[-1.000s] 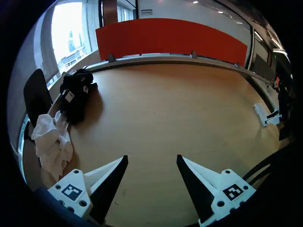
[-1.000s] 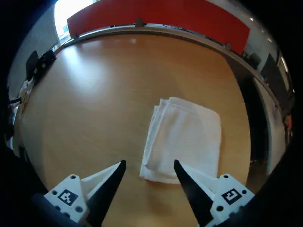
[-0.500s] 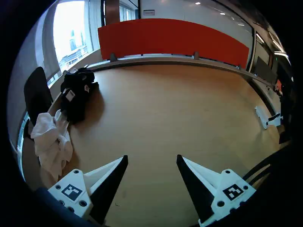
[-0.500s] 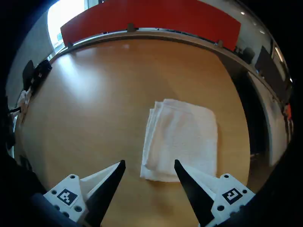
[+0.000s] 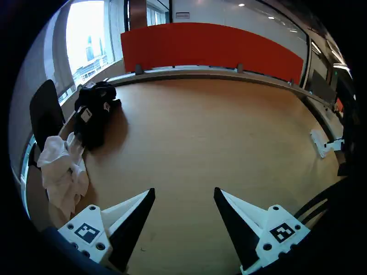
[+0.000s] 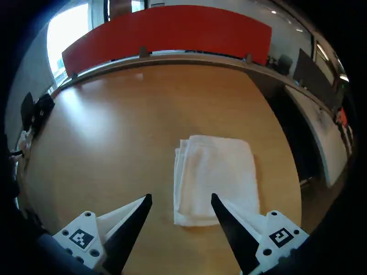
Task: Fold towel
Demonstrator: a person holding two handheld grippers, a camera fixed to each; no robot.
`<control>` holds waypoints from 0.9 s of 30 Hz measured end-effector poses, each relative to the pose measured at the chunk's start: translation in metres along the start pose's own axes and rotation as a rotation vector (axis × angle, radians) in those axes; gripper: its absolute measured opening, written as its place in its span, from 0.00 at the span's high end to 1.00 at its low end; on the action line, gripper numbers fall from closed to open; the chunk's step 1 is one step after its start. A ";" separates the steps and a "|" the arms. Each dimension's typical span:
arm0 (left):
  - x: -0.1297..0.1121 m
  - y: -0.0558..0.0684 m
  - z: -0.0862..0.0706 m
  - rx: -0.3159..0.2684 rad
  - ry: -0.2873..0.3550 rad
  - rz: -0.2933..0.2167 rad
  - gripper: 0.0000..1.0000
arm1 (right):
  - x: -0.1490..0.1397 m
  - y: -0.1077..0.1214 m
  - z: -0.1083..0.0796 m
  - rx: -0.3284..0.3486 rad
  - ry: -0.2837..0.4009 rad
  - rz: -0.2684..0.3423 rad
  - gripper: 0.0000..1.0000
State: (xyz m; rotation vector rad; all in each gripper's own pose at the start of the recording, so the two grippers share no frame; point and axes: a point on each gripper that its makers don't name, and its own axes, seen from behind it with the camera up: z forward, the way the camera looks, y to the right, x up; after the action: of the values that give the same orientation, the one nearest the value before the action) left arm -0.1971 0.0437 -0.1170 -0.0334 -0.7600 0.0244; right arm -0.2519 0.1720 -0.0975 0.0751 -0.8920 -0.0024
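A white towel (image 6: 214, 176) lies folded into a compact rectangle on the wooden table (image 6: 114, 137), its layered edges on the left side. My right gripper (image 6: 181, 201) hovers open just above the towel's near edge, with nothing between its fingers. In the left gripper view, my left gripper (image 5: 183, 195) stands open over bare tabletop (image 5: 206, 128), holding nothing. At the far right of that view, the towel (image 5: 317, 141) shows as a thin white strip, with the other gripper (image 5: 335, 145) beside it.
A black bag (image 5: 94, 112) and a crumpled white cloth (image 5: 62, 172) sit at the table's left edge, next to a dark chair (image 5: 43, 114). A red divider panel (image 5: 211, 46) runs along the table's far edge. Dark desks (image 6: 316, 82) stand beyond the right side.
The right gripper has tilted and pulled back, so the towel now looks smaller and squarer ahead of it. The left gripper has hardly moved. Both stay open.
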 end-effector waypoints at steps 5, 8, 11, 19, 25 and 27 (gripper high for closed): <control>0.003 -0.004 0.000 0.006 0.008 -0.005 0.05 | 0.015 0.002 -0.004 -0.031 0.071 0.039 0.00; 0.004 -0.006 0.001 0.009 0.013 -0.010 0.05 | 0.020 0.003 -0.006 -0.044 0.101 0.050 0.00; 0.006 -0.007 0.002 0.012 0.020 -0.014 0.05 | 0.024 0.003 -0.008 -0.053 0.128 0.050 0.00; 0.012 -0.010 0.003 0.016 0.039 -0.025 0.05 | 0.040 0.005 -0.018 -0.104 0.224 0.057 0.00; 0.018 -0.015 0.005 0.020 0.059 -0.051 0.05 | 0.065 0.005 -0.032 -0.140 0.361 0.079 0.00; 0.020 -0.017 0.006 0.022 0.067 -0.064 0.05 | 0.075 0.005 -0.038 -0.145 0.410 0.094 0.00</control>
State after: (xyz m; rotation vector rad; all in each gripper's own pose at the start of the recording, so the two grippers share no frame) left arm -0.1866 0.0280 -0.0985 0.0112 -0.6930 -0.0293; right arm -0.1757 0.1765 -0.0630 -0.0995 -0.4833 0.0349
